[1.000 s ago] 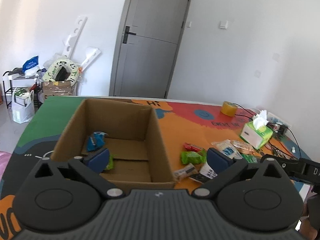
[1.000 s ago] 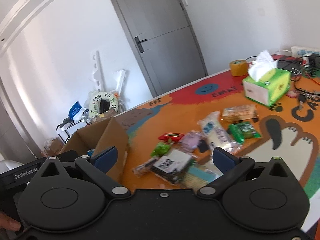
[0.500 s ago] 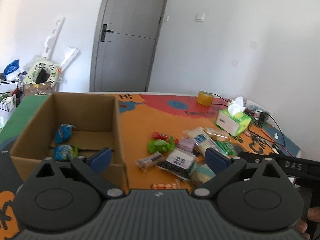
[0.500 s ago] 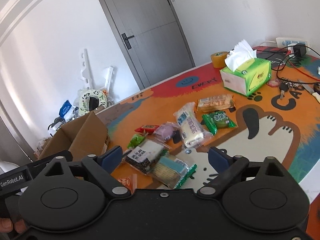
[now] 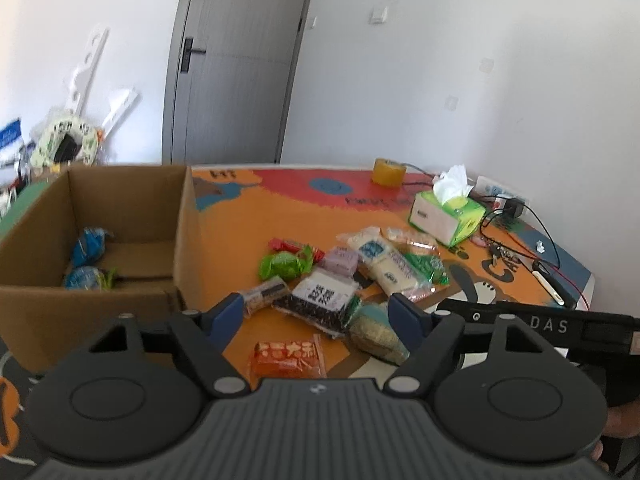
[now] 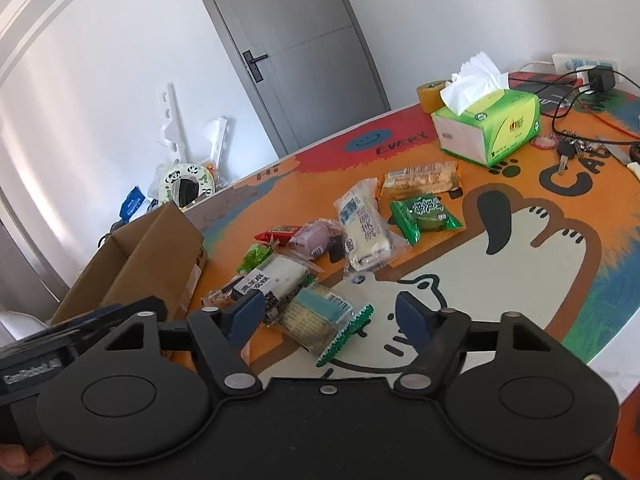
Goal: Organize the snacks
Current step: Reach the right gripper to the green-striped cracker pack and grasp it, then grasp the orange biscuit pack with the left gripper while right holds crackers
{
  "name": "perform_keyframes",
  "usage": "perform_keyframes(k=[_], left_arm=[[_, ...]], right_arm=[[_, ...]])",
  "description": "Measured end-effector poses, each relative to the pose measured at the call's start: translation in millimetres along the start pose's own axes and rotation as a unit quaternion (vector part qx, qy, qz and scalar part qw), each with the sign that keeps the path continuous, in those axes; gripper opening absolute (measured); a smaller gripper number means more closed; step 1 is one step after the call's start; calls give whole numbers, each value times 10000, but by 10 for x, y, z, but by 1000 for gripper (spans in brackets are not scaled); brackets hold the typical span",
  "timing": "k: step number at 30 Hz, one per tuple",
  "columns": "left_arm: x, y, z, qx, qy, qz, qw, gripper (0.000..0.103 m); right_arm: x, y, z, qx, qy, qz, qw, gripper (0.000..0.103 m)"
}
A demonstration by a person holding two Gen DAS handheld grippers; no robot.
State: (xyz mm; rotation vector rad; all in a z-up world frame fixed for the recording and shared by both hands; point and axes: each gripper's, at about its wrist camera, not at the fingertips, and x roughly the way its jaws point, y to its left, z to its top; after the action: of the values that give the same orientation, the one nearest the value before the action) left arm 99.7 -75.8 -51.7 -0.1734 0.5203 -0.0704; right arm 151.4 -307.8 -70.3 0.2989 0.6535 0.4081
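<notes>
A pile of wrapped snacks lies on the colourful mat. My left gripper [image 5: 316,316] hovers over its near edge, jaws closing, pads touching nothing. Below and between its fingers are a black-and-white packet [image 5: 320,296] and an orange packet [image 5: 286,360]. My right gripper [image 6: 330,316] is also closing. A teal-labelled cracker packet [image 6: 320,316] lies between its fingers, and neither pad presses on it. A cardboard box [image 5: 120,200] stands at the left with two blue snacks [image 5: 86,246] inside. Farther out lie a white bread packet [image 6: 362,232] and a green cake packet [image 6: 424,214].
A green tissue box [image 6: 488,124] and a tape roll [image 6: 430,96] stand at the back of the table. Keys [image 6: 568,148], cables and a power strip crowd the far right. The table's edge runs close on the right.
Both views have swung from the box toward the snack pile and come lower and closer to it. Both pairs of jaws have narrowed. The orange packet has come into the left wrist view.
</notes>
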Motion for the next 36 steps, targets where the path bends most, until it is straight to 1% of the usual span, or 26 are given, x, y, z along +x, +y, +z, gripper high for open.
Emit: perform_keyframes(k=[3,5,10,15,18,19,20,21,22,25,32,36], left_arm=[[120,-5,-56,21,95,128,9999,75],[191,8,-96,-34,185,185,9997,72],[380,29,-185,-97,361,384,9986,71],[545,51,-266,-157,553,710,9958,71],[618,66,-314,-154,658,799,9945,71],[630,73,-332,-172,676,788,9945,69],[624,67,-346,-136,626,820,9946,63],[619,62,-357,-93,595,857,9945,61],[613,61,-366,-88,559,876,9945,55],[605,62,-361,-124,522,747,9958,51],[604,79,-337,-205,538,585,9966,51],[609,89,-330,-235,546,521,9969,51]], right_arm=[[50,-28,-23,-20,87,2,10000,68],[81,-37,-35,-56,149,12,9999,65],[153,-72,-33,-75,238,5,9997,65],[231,-58,-18,-128,286,35,9995,66],[288,-33,-13,-210,315,43,9993,66],[302,-21,-11,-260,319,28,9991,66],[319,-1,-10,-334,320,1,9989,66],[330,7,-6,-377,319,1,9988,66],[346,15,-1,-403,321,26,9987,66],[395,39,28,-449,316,58,9985,66],[539,94,103,-566,280,116,9979,66],[660,125,100,-558,376,157,9976,66]])
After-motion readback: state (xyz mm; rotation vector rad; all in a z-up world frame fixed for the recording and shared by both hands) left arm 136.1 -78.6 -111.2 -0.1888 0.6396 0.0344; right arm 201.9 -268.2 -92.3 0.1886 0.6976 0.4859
